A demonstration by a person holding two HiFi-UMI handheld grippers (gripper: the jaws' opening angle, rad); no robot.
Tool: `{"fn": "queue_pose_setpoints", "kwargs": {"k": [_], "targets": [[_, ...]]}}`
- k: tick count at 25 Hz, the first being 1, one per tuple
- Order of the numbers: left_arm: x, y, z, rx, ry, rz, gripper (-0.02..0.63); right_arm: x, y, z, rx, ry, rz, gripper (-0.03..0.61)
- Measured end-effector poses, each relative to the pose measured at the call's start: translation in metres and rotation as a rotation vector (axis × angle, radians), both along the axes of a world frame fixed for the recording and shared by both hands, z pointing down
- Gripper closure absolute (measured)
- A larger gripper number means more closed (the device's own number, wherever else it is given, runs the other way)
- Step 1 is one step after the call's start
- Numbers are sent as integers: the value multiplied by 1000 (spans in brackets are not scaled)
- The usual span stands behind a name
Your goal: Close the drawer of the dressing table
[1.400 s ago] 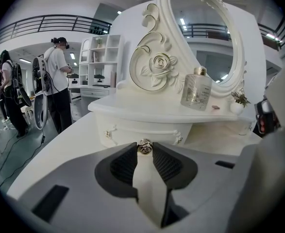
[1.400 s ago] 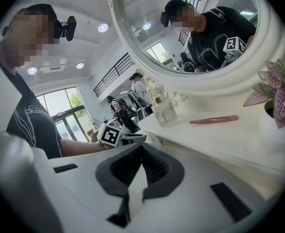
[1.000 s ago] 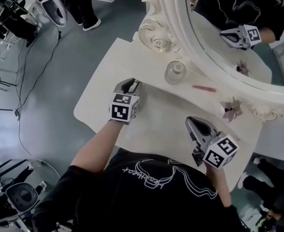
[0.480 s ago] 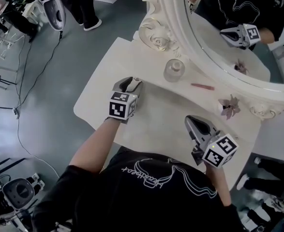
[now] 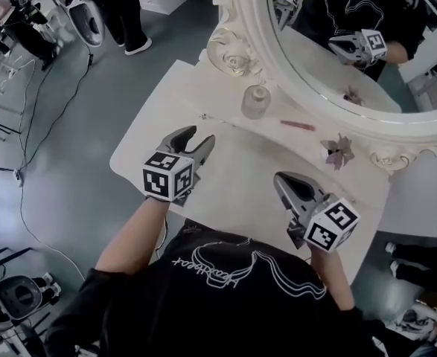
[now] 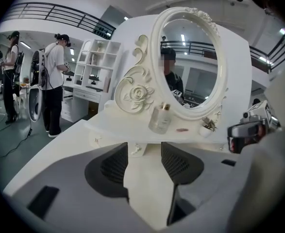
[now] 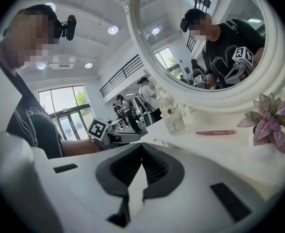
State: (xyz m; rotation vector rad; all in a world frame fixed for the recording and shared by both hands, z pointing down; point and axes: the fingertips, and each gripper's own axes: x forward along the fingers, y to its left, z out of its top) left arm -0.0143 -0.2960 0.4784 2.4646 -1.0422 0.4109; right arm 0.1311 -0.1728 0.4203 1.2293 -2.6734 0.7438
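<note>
Sitting flush in the front of a white dressing table's raised shelf, the drawer [image 6: 143, 148] shows a small knob [image 6: 136, 150] and looks pushed in. The left gripper [image 5: 199, 137] hovers just short of the drawer and points at it, clear of the knob. Its jaws have just been opening and now stand wide apart with nothing between them. The right gripper [image 5: 281, 178] hovers over the table top [image 5: 240, 184], well to the right of the drawer and farther back from it, its jaw tips pressed together and empty. On the shelf above the drawer stands a glass bottle [image 5: 254, 101]. Farther right of the drawer lie a pink stick [image 5: 297, 125] and a small pink-leaved plant [image 5: 339, 152]. Behind the drawer rises an oval mirror [image 5: 330, 73] in a carved white frame.
</note>
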Motion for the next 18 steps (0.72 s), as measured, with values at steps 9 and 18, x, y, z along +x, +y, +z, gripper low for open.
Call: {"fn": "queue_pose_setpoints", "kwargs": {"k": [9,18], "targets": [[40,90,-87,57,147,196,497,-8,18,-38,84,-3,-25,575],[56,137,-136,118,283,299,609,-7,38,-72,171,-52,-11,575]]}}
